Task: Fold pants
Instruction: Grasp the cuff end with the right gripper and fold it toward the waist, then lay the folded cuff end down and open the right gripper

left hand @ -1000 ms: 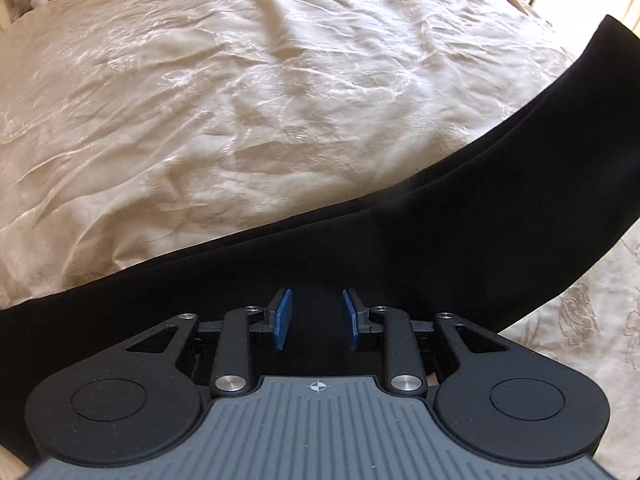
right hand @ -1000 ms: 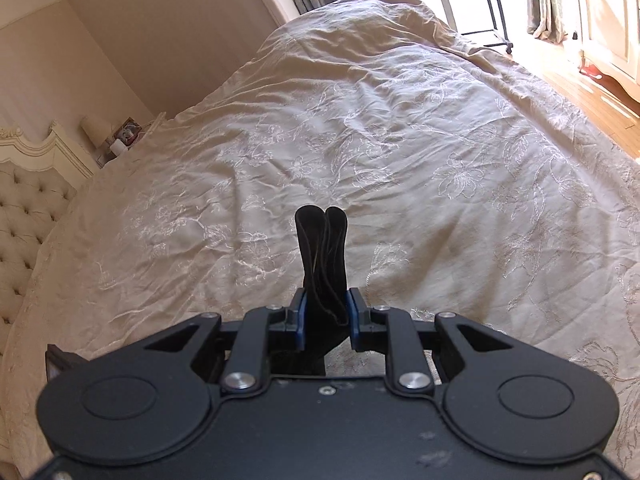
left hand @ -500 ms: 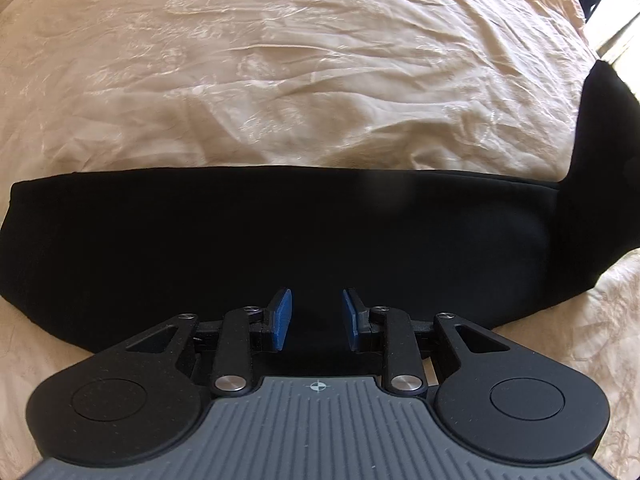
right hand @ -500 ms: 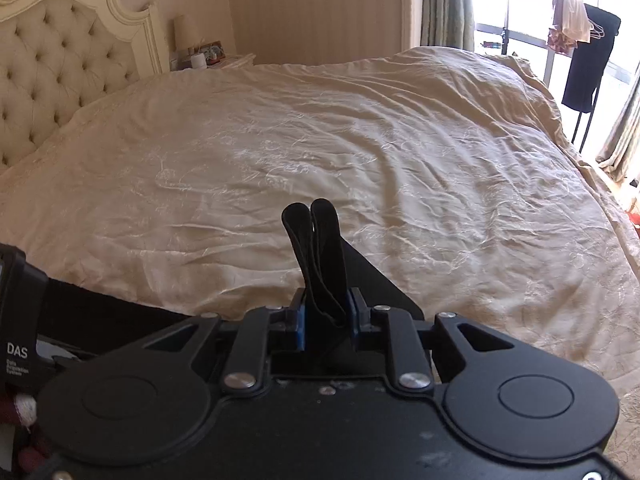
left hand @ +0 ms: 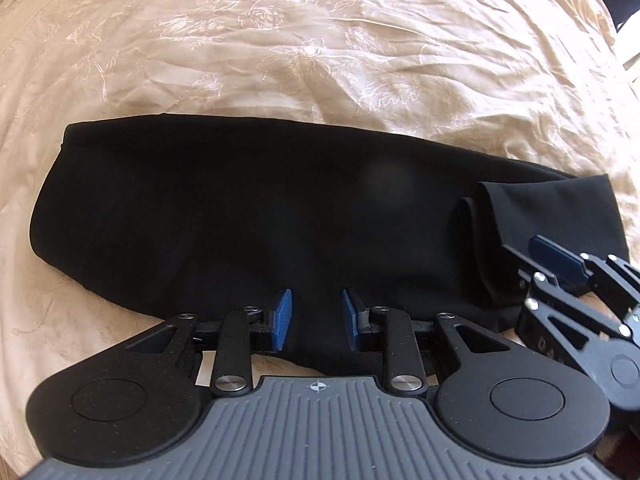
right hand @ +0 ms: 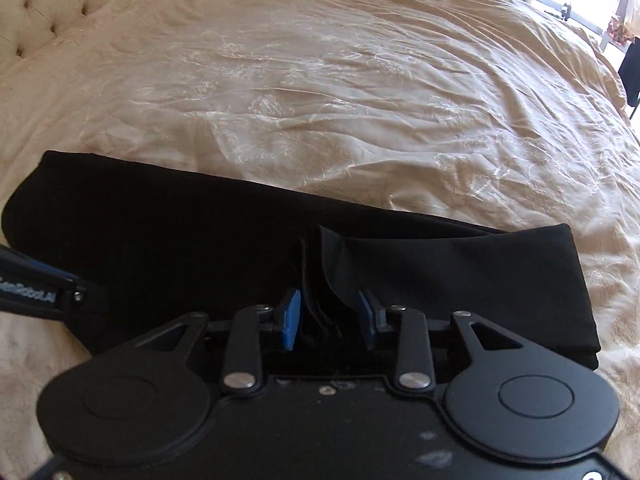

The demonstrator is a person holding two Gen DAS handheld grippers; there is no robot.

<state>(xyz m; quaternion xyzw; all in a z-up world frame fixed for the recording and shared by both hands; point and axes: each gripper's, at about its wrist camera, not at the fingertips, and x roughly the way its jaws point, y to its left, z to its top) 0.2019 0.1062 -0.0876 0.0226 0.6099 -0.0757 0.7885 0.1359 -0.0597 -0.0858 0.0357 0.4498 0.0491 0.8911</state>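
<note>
Both wrist views close, angled down (sharing pants (left hand: 240, 208)).

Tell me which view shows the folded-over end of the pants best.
The right wrist view: the folded end lies central, its layered edges showing above the opening right tool. The left wrist view shows it small, at the right edge.

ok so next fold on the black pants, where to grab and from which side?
Probably the folded-over end of the black pants: its stacked layers form a clear near edge. Come from above at that near edge, pads straddling all layers, as the right hand-held gripper sits now, jaws opening around them.
</note>
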